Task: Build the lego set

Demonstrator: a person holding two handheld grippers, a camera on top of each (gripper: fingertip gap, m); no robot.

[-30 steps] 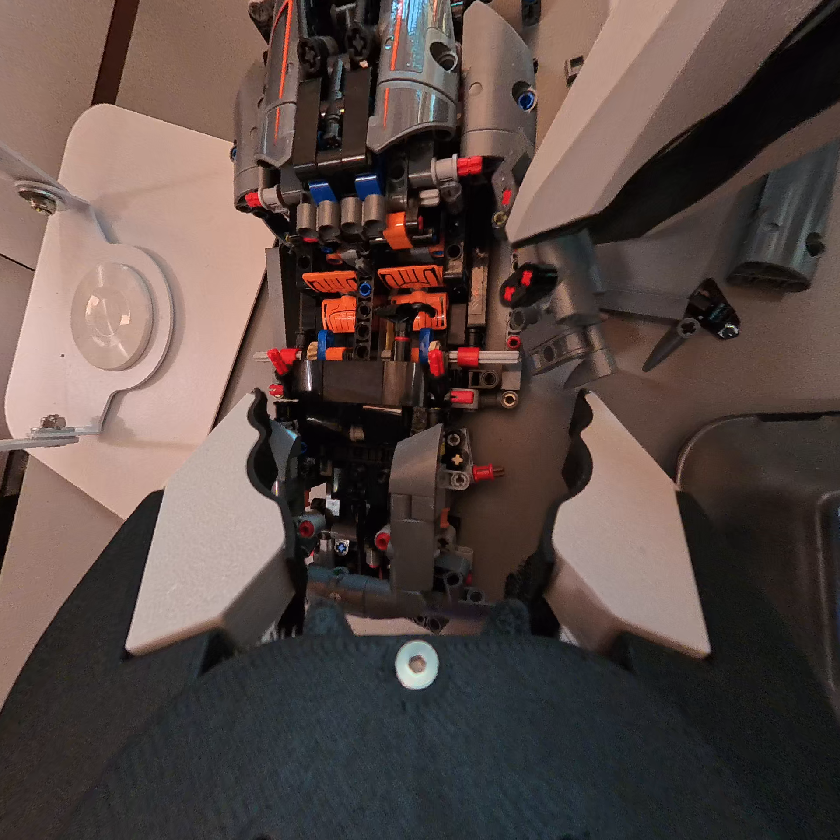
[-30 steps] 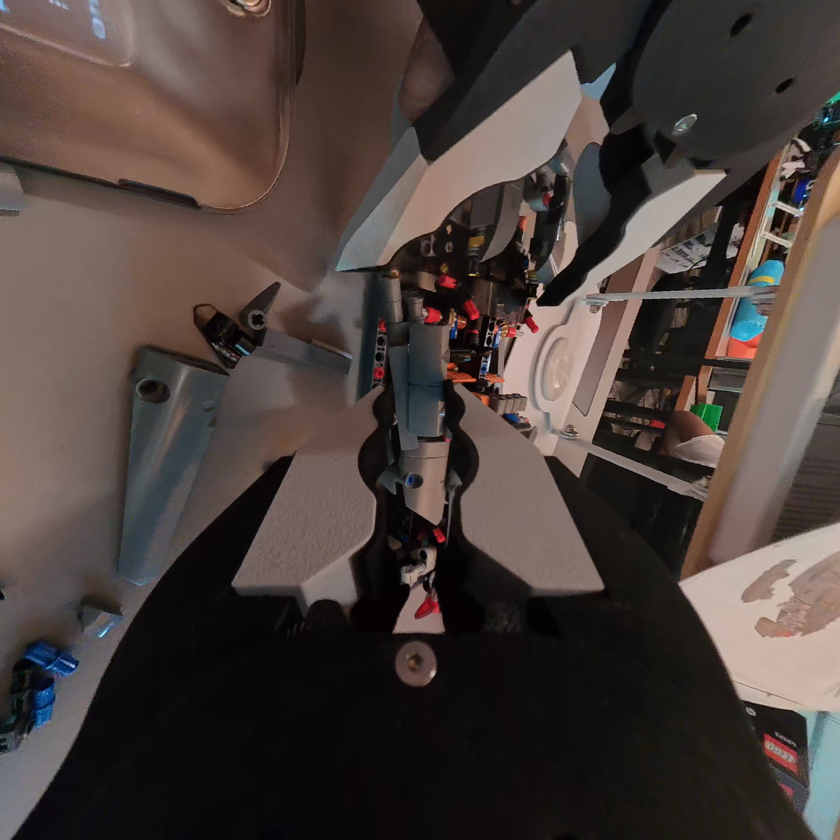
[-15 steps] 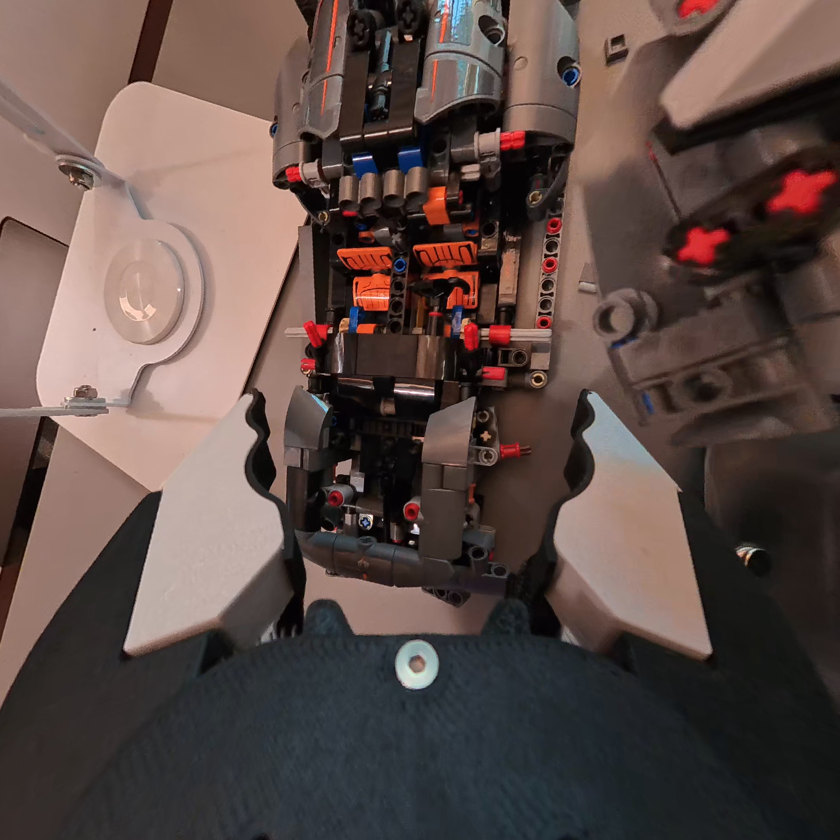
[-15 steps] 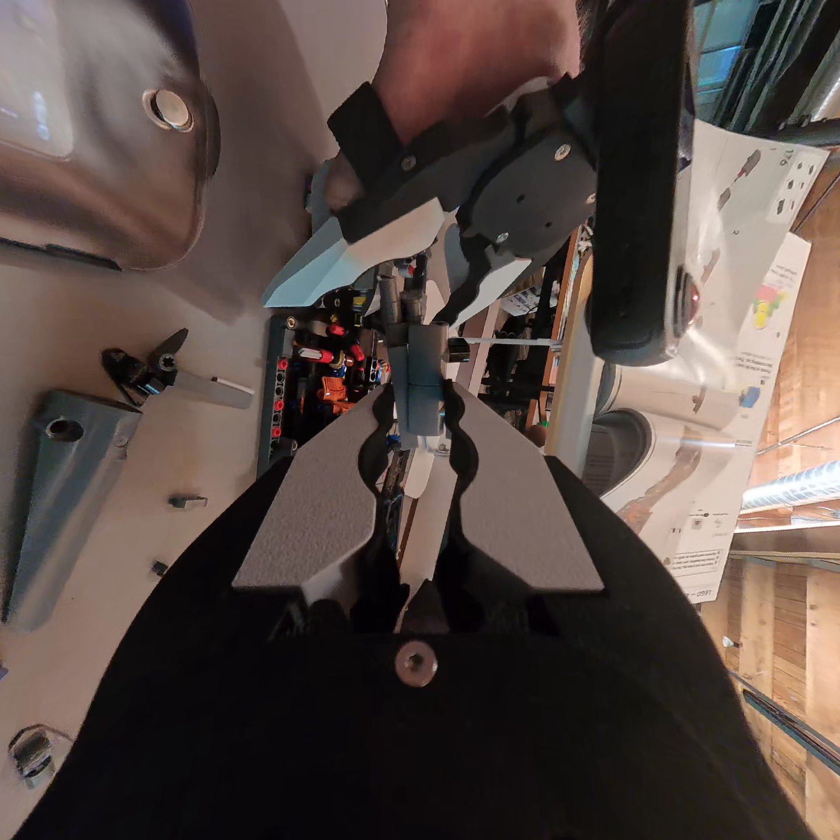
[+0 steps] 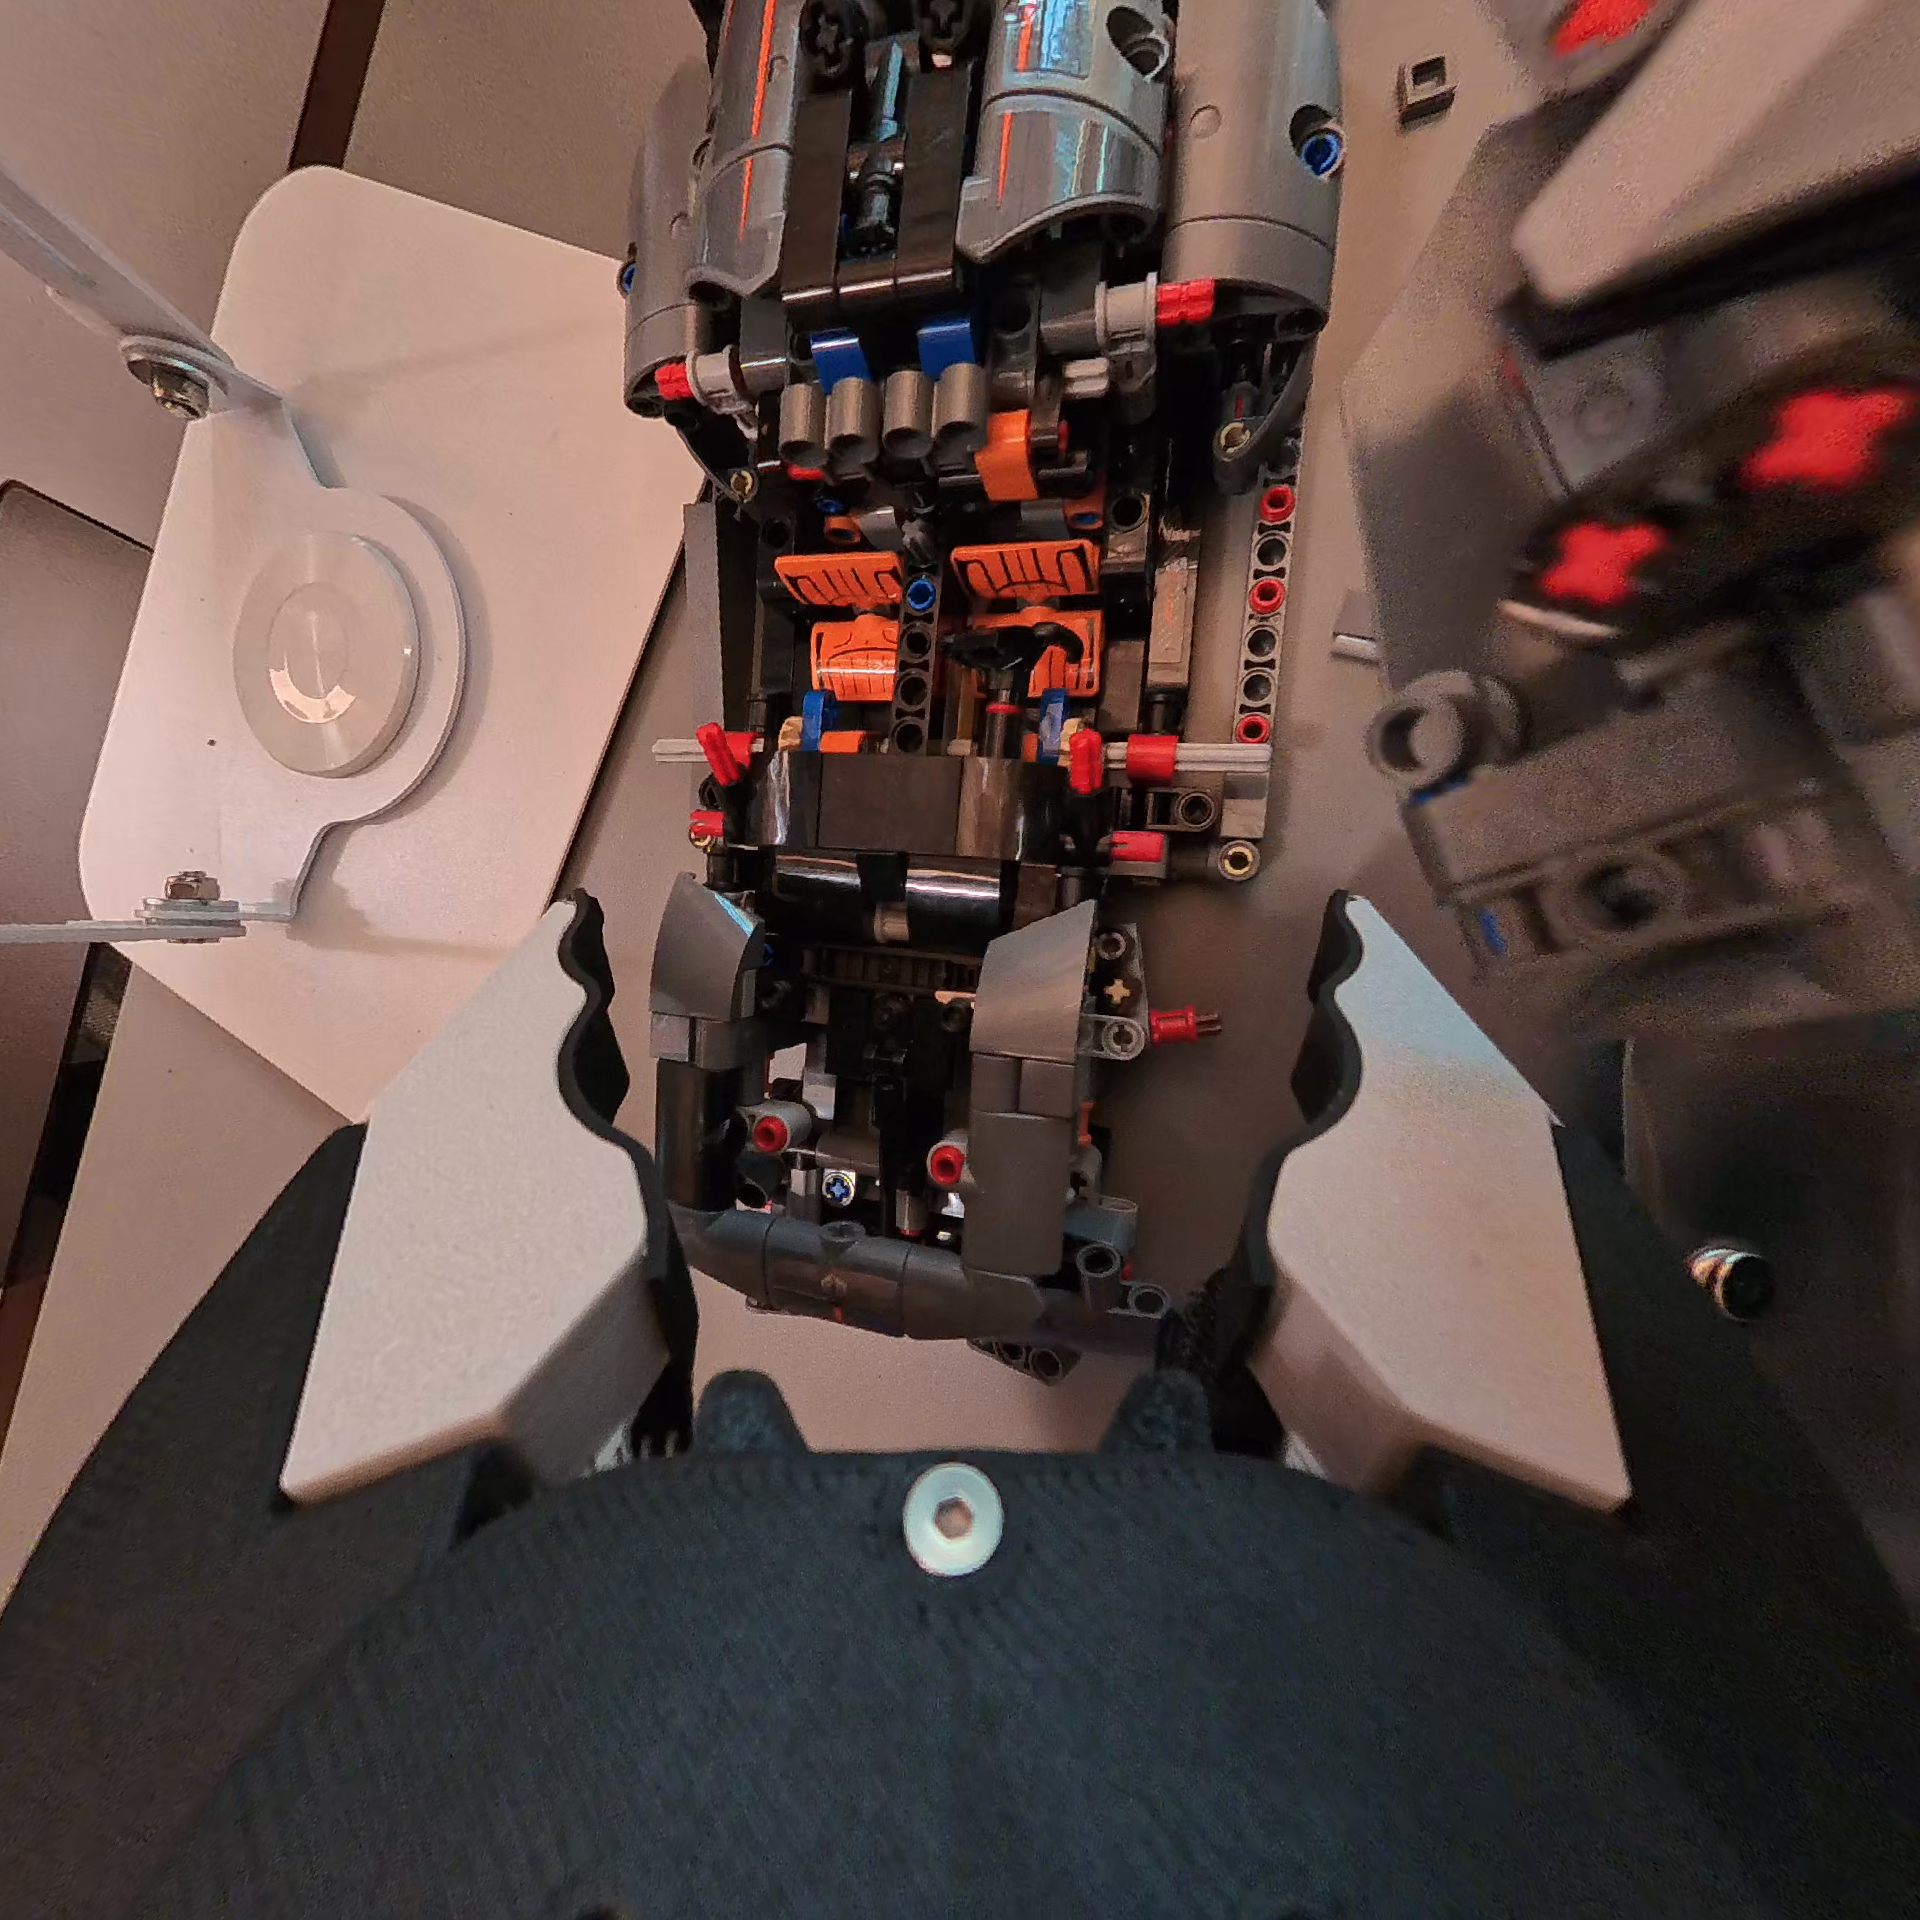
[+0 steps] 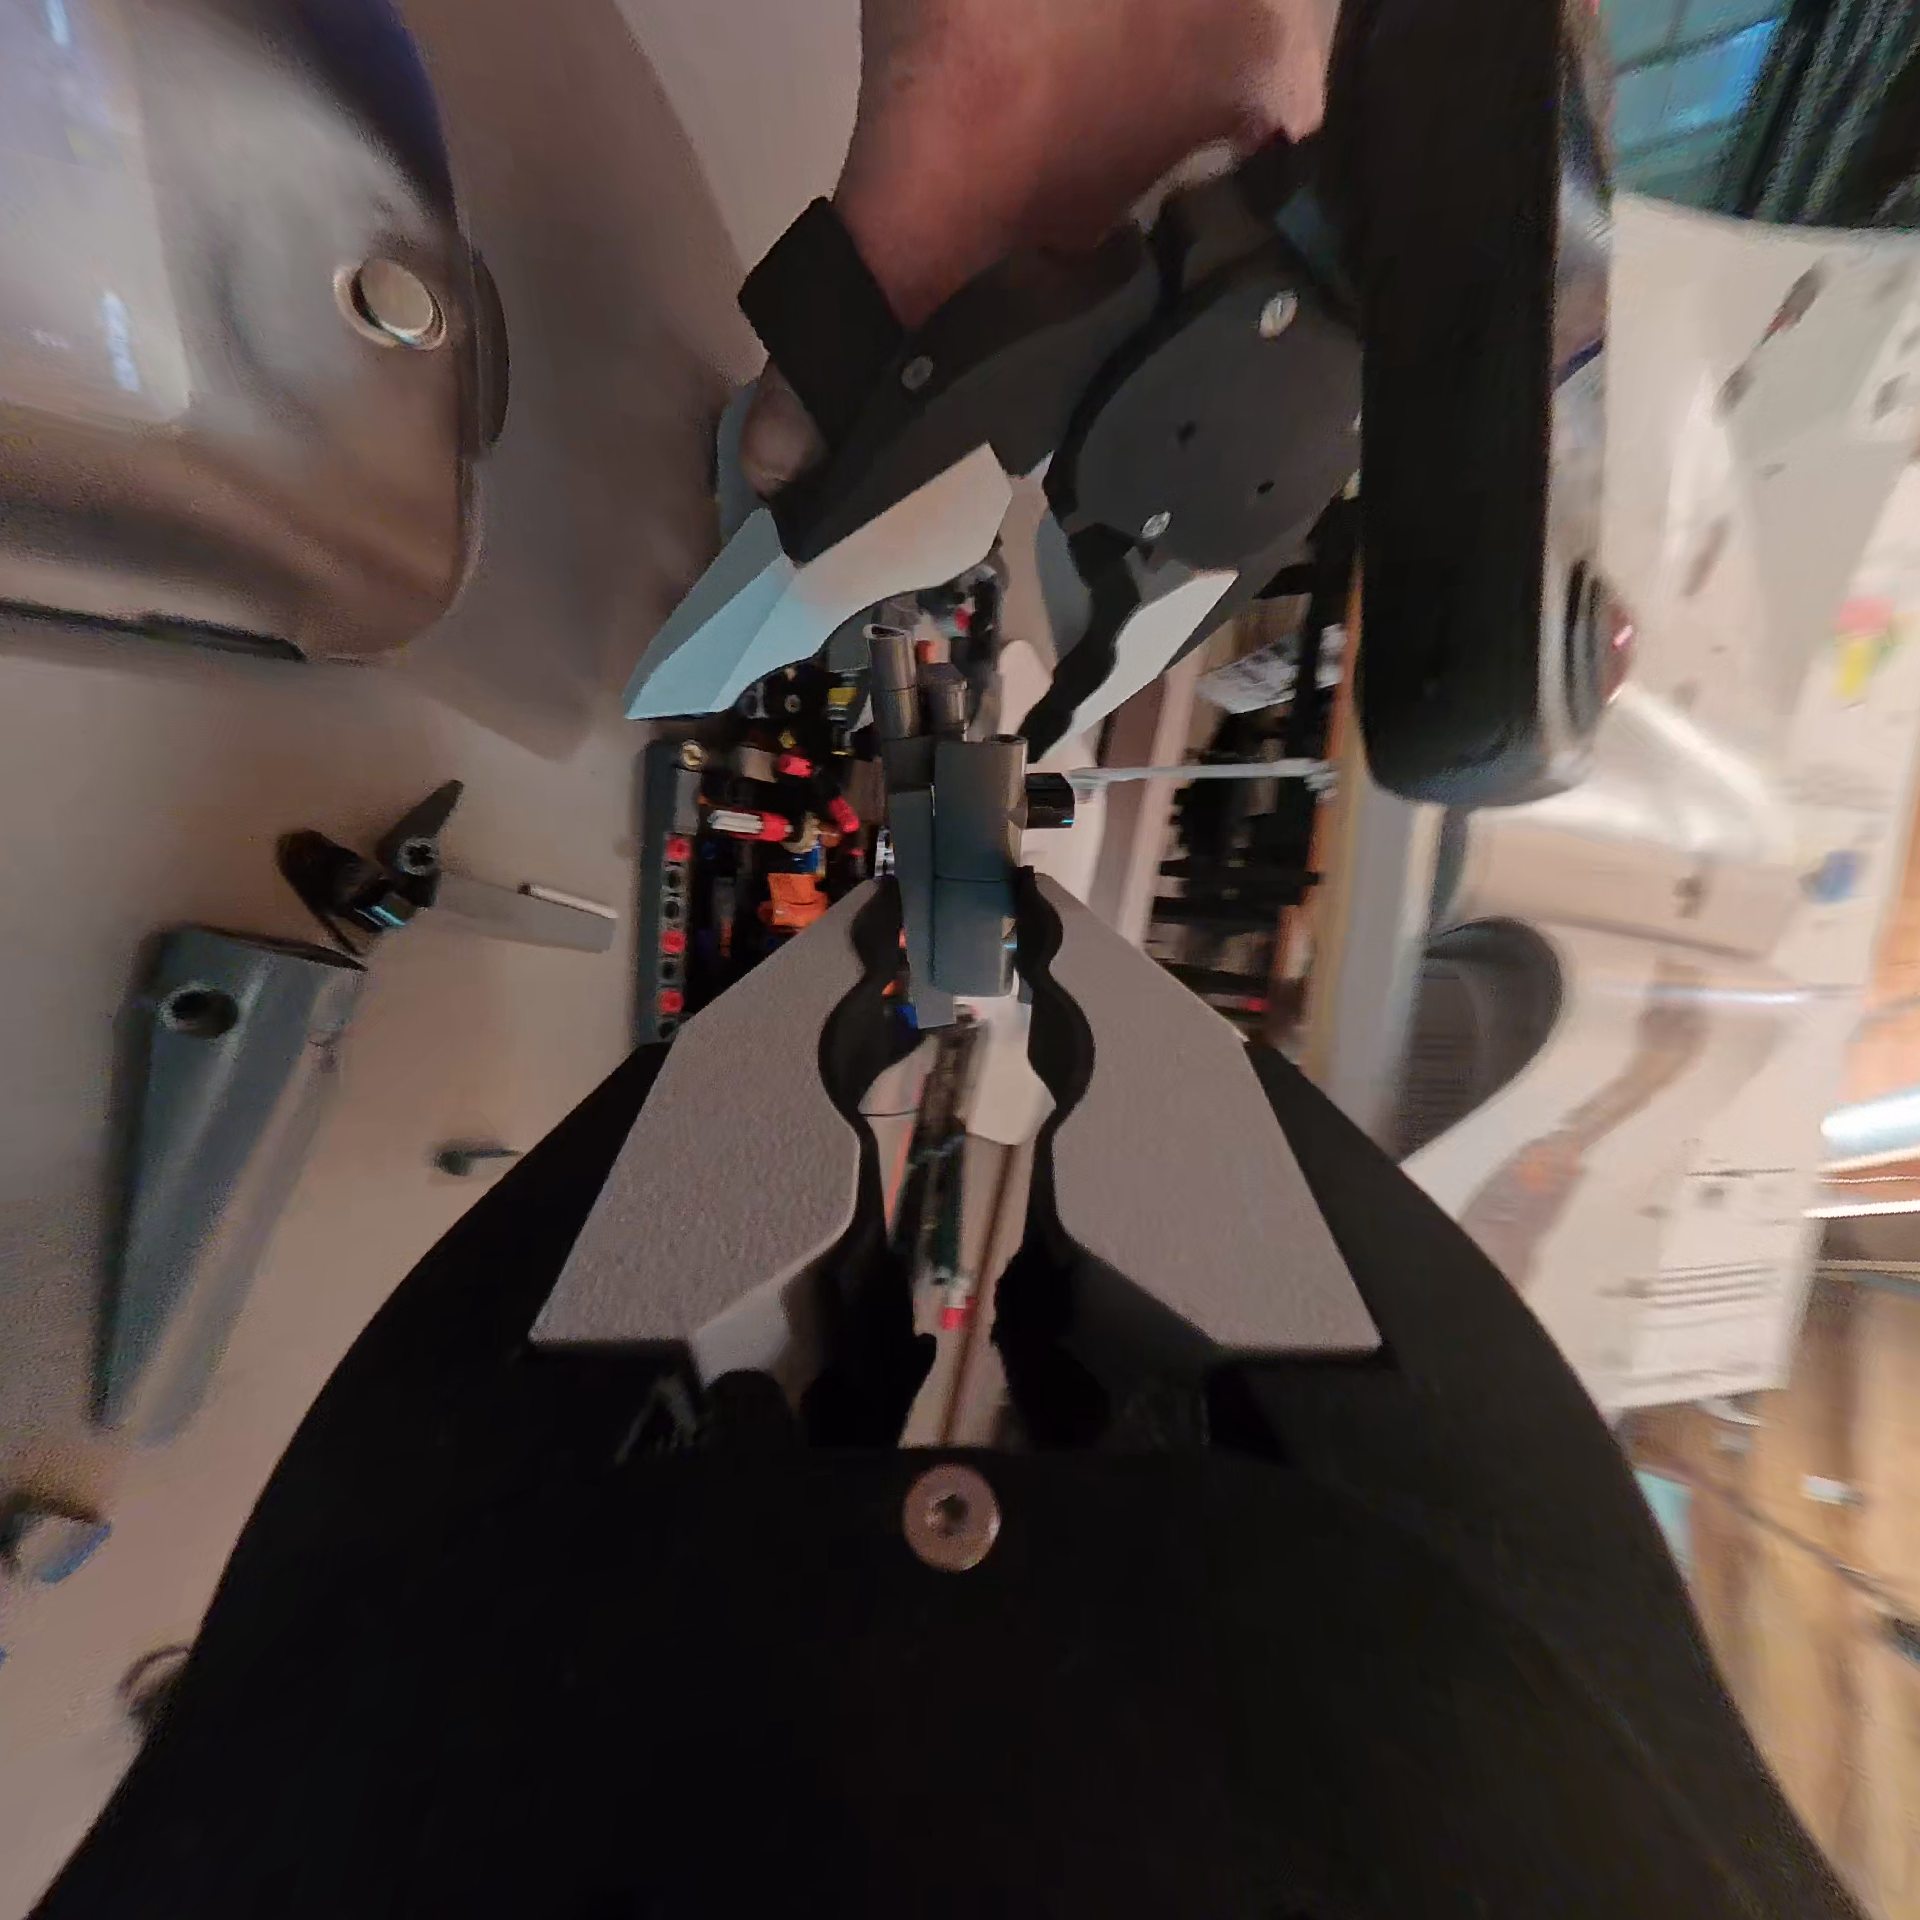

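The partly built lego car, grey and black with orange seats and red pins, lies lengthwise on the table. My left gripper is open, with one finger on each side of the car's near end; its left finger is close to the car's side. My right gripper is shut on a grey lego sub-assembly and holds it above the car. This sub-assembly shows blurred at the right of the left wrist view, with red cross axles. A hand holds the left gripper.
A white plate with a round lens lies left of the car. A long grey wedge panel, a black and grey piece and small loose parts lie beside the car. A dark tray sits beyond them. Instruction sheets are at the right. About 10 cm separates my left fingertips from my right.
My right gripper has lifted the grey sub-assembly up and away from the car's side. My left gripper has drawn back, so the car's near end now shows whole between its open fingers.
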